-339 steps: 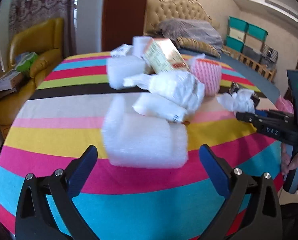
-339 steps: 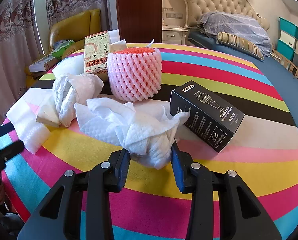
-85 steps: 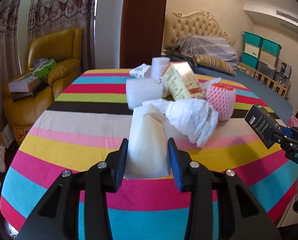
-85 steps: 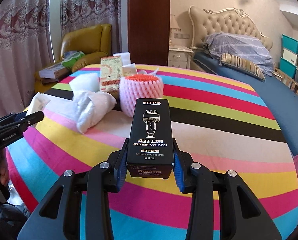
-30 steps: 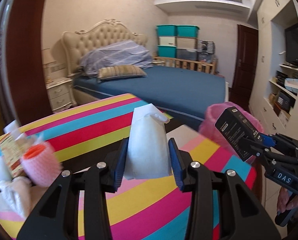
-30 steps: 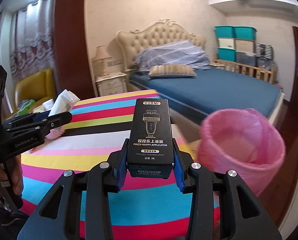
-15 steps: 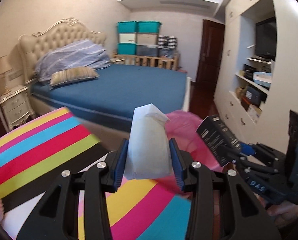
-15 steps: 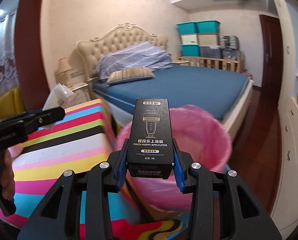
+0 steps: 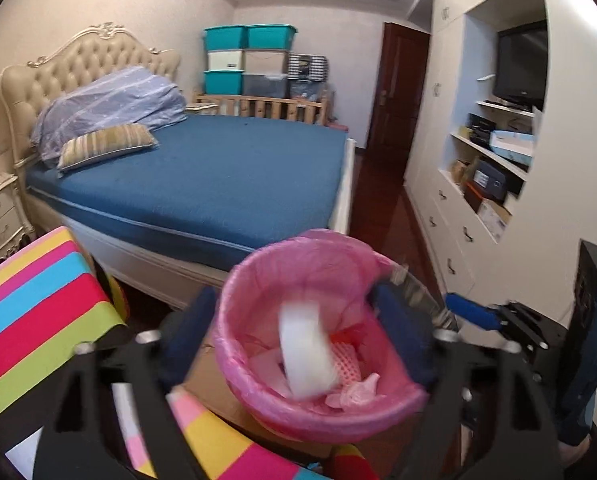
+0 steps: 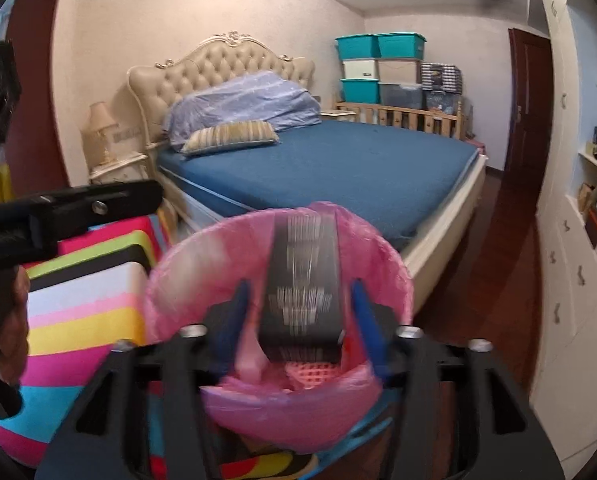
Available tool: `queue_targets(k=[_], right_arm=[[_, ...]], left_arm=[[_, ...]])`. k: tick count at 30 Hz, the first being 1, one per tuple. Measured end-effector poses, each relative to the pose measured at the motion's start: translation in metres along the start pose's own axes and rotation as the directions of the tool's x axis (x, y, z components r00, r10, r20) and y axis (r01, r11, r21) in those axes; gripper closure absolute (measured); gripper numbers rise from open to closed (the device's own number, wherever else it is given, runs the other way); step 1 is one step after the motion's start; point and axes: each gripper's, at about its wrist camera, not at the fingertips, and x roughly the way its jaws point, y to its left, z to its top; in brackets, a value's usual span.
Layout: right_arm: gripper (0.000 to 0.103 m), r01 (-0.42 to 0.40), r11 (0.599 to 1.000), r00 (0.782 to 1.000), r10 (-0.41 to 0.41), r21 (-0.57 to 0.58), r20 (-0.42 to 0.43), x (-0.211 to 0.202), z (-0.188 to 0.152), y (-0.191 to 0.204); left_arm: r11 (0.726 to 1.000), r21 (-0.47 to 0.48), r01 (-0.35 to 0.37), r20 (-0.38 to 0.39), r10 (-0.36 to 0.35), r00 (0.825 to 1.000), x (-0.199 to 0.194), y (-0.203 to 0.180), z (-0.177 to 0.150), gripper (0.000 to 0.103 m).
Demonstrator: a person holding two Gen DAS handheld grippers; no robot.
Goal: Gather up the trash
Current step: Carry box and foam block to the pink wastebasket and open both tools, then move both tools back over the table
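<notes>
A bin with a pink liner (image 9: 258, 280) stands below both grippers; it also shows in the right wrist view (image 10: 386, 264). My left gripper (image 9: 294, 332) is open over it, and a white foam piece (image 9: 304, 354) falls, blurred, free of the fingers. My right gripper (image 10: 298, 316) is open over the bin, and the black box (image 10: 302, 280) drops, blurred, between the spread fingers. Pink net foam (image 9: 344, 360) and other scraps lie in the bin. The right gripper's blue fingertips (image 9: 472, 314) show at the right of the left wrist view.
The striped round table (image 9: 30, 312) lies to the left of the bin; it shows in the right wrist view (image 10: 86, 304). A blue bed (image 9: 218, 168) stands behind. White cabinets with shelves (image 9: 478, 184) line the right wall over a dark wood floor.
Both grippers have swung from the table to over the pink bin. Both have opened, letting go of the white foam piece and the black box, which are falling.
</notes>
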Motion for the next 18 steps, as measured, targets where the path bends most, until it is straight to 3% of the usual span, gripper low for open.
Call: queue_targets(k=[6, 9, 13, 16, 18], right_arm=[[0.039, -0.001, 1.0, 1.0, 0.001, 0.029, 0.018, -0.024, -0.009, -0.004], [0.037, -0.029, 0.999, 0.999, 0.028, 0.042, 0.022, -0.036, -0.01, 0.002], [0.033, -0.084, 0.996, 0.995, 0.083, 0.029, 0.047, -0.052, -0.007, 0.029], [0.028, -0.139, 0.99, 0.989, 0.137, 0.026, 0.063, -0.058, -0.004, 0.058], [0.027, -0.185, 0.983, 0.982, 0.183, 0.017, 0.054, -0.059, -0.005, 0.081]], left_arm=[[0.995, -0.014, -0.096, 0.037, 0.097, 0.995, -0.037, 0.044, -0.008, 0.005], [0.988, -0.03, -0.151, 0.062, 0.153, 0.986, -0.072, 0.068, -0.021, 0.005], [0.979, -0.112, -0.172, 0.089, 0.182, 0.979, -0.122, 0.103, -0.048, 0.005], [0.969, -0.142, -0.204, 0.063, 0.215, 0.975, -0.157, 0.132, -0.069, 0.005], [0.956, -0.131, -0.262, 0.067, 0.272, 0.96, -0.183, 0.15, -0.083, 0.005]])
